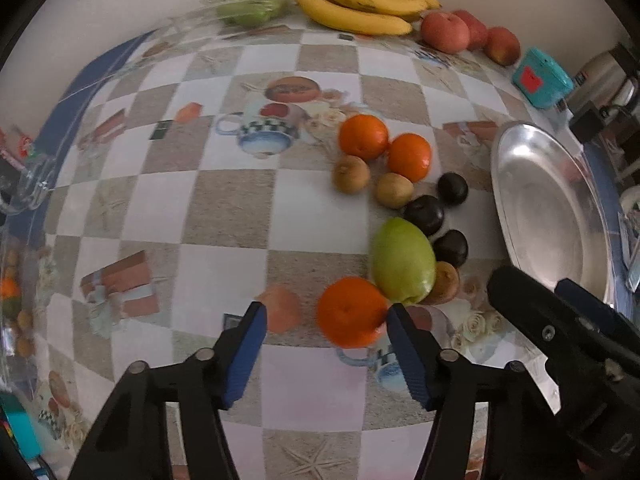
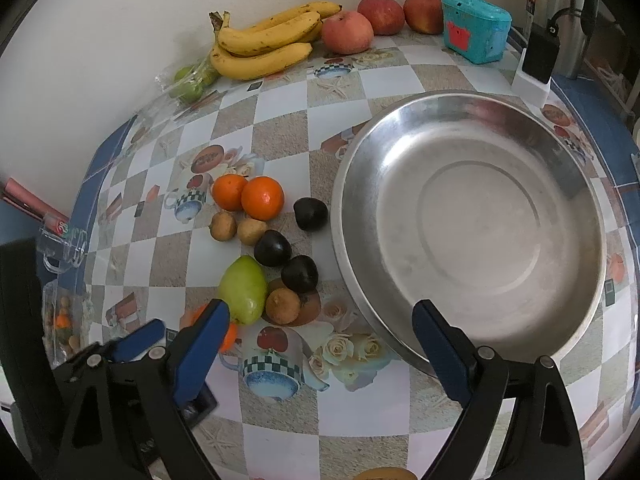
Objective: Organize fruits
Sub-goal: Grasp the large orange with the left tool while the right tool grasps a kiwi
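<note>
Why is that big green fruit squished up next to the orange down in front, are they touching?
Cannot tell. In the left wrist view the green fruit overlaps the orange with no visible gap, but one may just sit behind.

A home kitchen: patterned oilcloth table [image 2: 280, 128], steel thermos [image 2: 560, 8], bananas [image 2: 264, 44] against the wall.

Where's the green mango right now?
In the left wrist view the green mango lies on the table right of centre, just beyond the nearest orange, touching a dark plum and a brown kiwi, left of the steel plate.
</note>
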`<state>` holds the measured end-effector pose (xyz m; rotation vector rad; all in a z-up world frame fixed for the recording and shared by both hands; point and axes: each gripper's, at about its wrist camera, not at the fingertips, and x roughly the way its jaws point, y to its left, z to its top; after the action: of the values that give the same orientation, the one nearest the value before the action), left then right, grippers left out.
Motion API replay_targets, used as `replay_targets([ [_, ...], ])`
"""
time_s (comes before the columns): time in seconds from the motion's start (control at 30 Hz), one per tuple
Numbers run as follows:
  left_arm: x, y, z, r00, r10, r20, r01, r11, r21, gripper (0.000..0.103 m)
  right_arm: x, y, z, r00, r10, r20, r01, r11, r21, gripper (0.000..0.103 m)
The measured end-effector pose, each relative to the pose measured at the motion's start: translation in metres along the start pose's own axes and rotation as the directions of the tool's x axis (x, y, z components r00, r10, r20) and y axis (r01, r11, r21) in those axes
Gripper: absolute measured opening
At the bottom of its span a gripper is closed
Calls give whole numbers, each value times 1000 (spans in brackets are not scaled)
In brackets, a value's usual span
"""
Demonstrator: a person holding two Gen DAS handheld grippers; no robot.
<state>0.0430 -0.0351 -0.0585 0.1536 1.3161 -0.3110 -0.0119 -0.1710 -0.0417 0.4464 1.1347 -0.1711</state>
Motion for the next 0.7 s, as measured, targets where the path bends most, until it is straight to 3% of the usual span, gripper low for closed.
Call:
replay_targets([
  [0.13,8,-10,1,1000,-7,-29,8,999,41,47,0,-1,3,1000,12,-8,-12,1000,8,93],
  [0.5,0,-5,-2,1000,-30,-9,30,999,16,42,3,-1,2,1000,-5,-16,5,1000,-3,92],
  [0.7,-13,33,-5,999,-28,39,33,990,-134,41,9,4,0,999,9,-32,-10,1000,-27,73],
])
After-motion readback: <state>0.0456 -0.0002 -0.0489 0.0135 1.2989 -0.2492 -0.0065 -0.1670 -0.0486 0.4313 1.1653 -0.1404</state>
